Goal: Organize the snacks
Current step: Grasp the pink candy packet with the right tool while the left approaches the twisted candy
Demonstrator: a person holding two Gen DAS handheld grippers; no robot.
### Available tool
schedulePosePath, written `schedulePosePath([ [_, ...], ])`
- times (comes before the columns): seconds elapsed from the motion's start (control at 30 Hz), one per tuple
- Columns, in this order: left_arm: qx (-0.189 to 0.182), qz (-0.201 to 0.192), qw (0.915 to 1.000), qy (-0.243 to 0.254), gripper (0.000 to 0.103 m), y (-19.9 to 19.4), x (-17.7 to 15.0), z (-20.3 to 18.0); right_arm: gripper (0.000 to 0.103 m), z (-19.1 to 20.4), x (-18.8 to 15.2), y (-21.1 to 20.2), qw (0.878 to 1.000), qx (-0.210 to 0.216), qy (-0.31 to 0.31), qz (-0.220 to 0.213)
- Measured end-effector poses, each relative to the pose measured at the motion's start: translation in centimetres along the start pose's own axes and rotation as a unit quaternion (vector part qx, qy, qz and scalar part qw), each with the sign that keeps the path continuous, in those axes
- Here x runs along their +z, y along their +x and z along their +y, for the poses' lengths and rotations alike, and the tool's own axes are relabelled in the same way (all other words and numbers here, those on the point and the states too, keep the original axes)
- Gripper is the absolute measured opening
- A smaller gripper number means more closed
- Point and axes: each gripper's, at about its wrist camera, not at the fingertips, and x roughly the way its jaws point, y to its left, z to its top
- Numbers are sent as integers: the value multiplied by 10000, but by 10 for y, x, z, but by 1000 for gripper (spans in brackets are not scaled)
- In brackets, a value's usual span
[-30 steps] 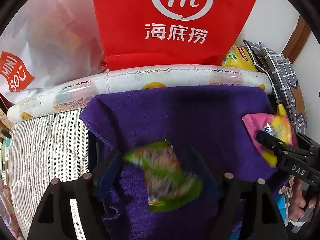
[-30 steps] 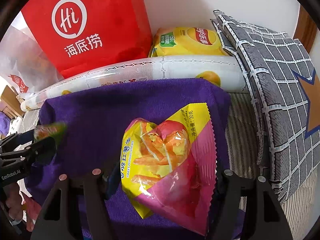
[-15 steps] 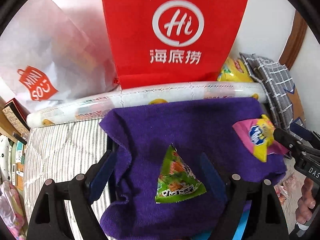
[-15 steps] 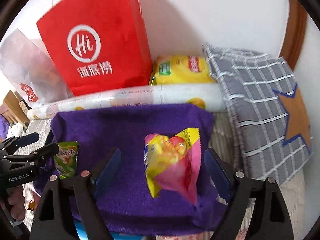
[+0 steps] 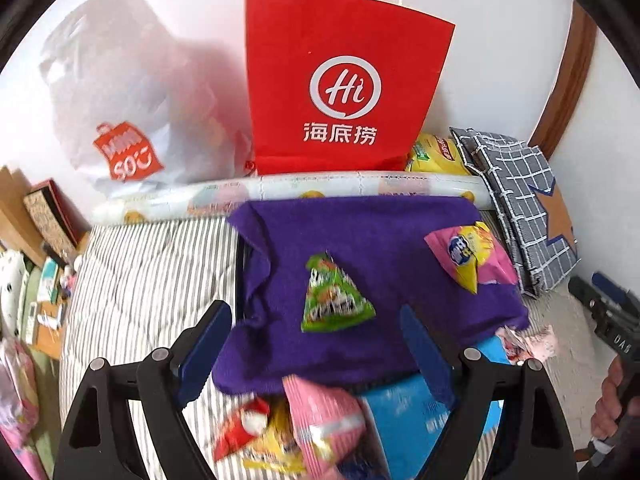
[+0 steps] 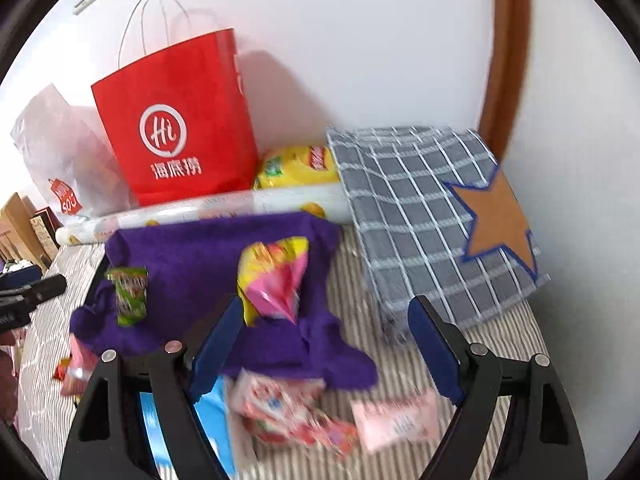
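A purple cloth (image 5: 360, 232) (image 6: 192, 256) covers a low box on the striped bedding. Two snacks lie on it: a green triangular packet (image 5: 336, 300) (image 6: 130, 296) and a pink-and-yellow chip packet (image 5: 472, 256) (image 6: 276, 276). My left gripper (image 5: 312, 310) hovers open above and in front of the green packet, not touching it. My right gripper (image 6: 326, 304) hangs back from the pink-and-yellow packet, its jaws wide and closing slightly with nothing between them. Each gripper shows at the edge of the other's view (image 5: 604, 312) (image 6: 32, 292). Loose packets (image 5: 324, 420) (image 6: 288, 412) lie below the cloth's front edge.
A red paper bag (image 5: 340, 80) and a white plastic bag (image 5: 128, 92) lean on the wall behind a printed roll (image 5: 320, 192). A yellow crisp bag (image 6: 296, 168) and a grey checked bag with a star (image 6: 432, 216) sit at the right. Striped bedding (image 5: 152, 272) spreads left.
Both grippers have pulled back and up from the cloth. The green packet and the pink-and-yellow packet, earlier between the jaws, now lie free. Loose packets have come into view in front.
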Motion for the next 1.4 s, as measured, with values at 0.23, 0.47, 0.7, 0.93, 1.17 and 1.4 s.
schedulePosePath([
  [0.23,72,-24,9999,-72,86,-12,-27,8,73,-26,-47,2,9993,-174,59,321],
  [0.47,193,93,9997,-113,86,0,-39,11,73,-43,-75,32,9972,-360,81,653],
  [0.7,226,99,9996,-108,86,11,-37,10,73,-66,-90,63,9942,-428,253,957],
  [0.93,270,112,9995,-74,86,14,-36,9,78,-72,-97,77,9934,-170,386,1062],
  [1.17,358,157,9992,-112,86,17,-40,16,78,-71,-102,80,9947,-161,345,950],
  [1.4,429,172,9986,-244,86,11,-49,31,37,-61,-103,70,9953,63,229,936],
])
